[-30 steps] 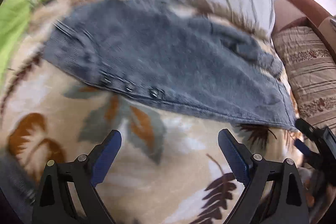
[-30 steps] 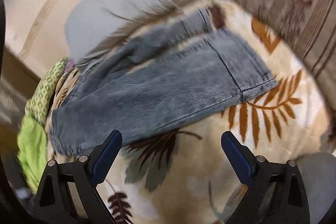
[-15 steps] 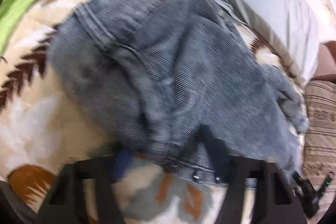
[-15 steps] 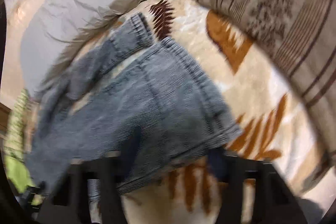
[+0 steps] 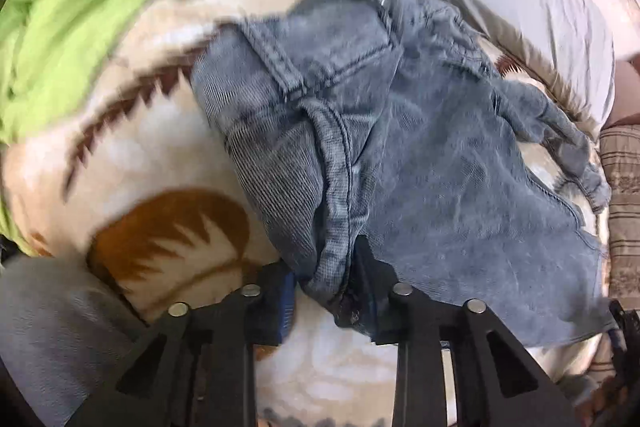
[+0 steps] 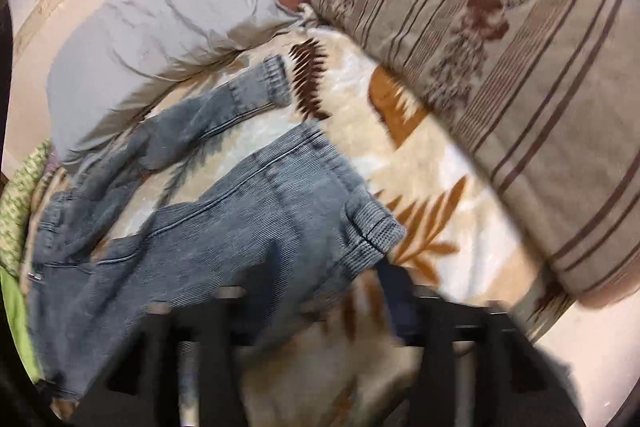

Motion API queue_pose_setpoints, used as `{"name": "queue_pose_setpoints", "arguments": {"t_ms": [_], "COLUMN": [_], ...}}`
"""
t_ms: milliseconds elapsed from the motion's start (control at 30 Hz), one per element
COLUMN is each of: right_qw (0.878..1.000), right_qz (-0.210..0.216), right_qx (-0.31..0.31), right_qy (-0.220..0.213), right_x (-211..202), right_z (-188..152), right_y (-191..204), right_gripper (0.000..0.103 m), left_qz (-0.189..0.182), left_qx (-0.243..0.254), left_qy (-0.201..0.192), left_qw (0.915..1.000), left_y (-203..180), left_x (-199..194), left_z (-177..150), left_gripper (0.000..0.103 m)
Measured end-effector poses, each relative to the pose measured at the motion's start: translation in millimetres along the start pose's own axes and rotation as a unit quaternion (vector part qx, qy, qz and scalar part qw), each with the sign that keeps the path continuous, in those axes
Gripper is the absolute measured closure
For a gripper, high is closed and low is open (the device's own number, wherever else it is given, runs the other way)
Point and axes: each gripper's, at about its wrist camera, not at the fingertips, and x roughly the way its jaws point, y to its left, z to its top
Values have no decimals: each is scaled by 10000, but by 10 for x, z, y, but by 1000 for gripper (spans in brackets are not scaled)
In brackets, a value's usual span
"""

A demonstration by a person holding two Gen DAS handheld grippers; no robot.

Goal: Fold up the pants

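Note:
Blue-grey corduroy pants [image 5: 420, 131] lie on a cream blanket with leaf prints [image 5: 132, 155]. In the left wrist view my left gripper [image 5: 328, 291] is shut on a bunched fold at the waistband end of the pants. In the right wrist view the pants [image 6: 224, 227] spread out with both legs apart, cuffs toward the right. My right gripper [image 6: 316, 311] is at the near leg just behind its cuff [image 6: 372, 227]. Cloth lies between its blurred fingers, and I cannot tell how far they have closed.
A grey pillow [image 6: 152, 39] lies at the far side of the pants. A striped brown cushion [image 6: 500, 59] stands along the right. Green cloth [image 5: 68, 15] is heaped past the waistband end. The blanket edge drops off near my grippers.
Both grippers went from wide open above the blanket down onto the pants. The left closed on the waistband fold. The right moved along the leg to the cuff end.

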Motion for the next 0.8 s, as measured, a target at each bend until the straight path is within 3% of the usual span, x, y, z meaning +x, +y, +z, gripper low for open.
{"name": "queue_pose_setpoints", "arguments": {"t_ms": [33, 100, 133, 167, 300, 433, 567, 633, 700, 733, 800], "right_qw": [9997, 9976, 9949, 9924, 9675, 9165, 8733, 8586, 8472, 8405, 8388], "right_qz": [110, 96, 227, 452, 1835, 2864, 3335, 3407, 3462, 3413, 3193], "right_qx": [-111, -467, -682, -826, -1704, -2764, -3412, -3665, -3856, -4029, -4246], "right_qy": [-184, -511, -701, -794, -362, 404, 985, 1113, 1168, 1216, 1192], "right_x": [-88, -329, -461, -561, -618, -428, -210, -163, -176, -158, -118], "right_z": [-29, -149, -234, -322, -598, -918, -1301, -1512, -1699, -1816, -1988], "right_y": [74, 248, 361, 463, 1047, 1809, 2470, 2716, 2873, 2958, 3069], "right_gripper": [29, 27, 22, 19, 19, 18, 18, 18, 18, 21, 38], "left_qz": [-97, -135, -98, -66, -299, 76, -471, -703, -974, -978, -928], "left_qx": [-44, 163, 270, 323, 62, -318, -676, -989, -1266, -1289, -1359], "left_qy": [-50, -388, -564, -672, -656, -193, 234, 472, 379, 284, 287], "left_qw": [9999, 9990, 9980, 9972, 9974, 9993, 9963, 9915, 9864, 9864, 9860], "left_y": [-9, -74, -87, -106, 118, 477, 762, 892, 975, 990, 999], "left_x": [-34, -204, -297, -377, -714, -571, -277, -146, -125, -129, -88], "left_z": [37, 103, 137, 136, 164, 552, 782, 736, 756, 800, 818], "left_gripper": [72, 55, 38, 31, 30, 29, 29, 31, 31, 31, 34]}}
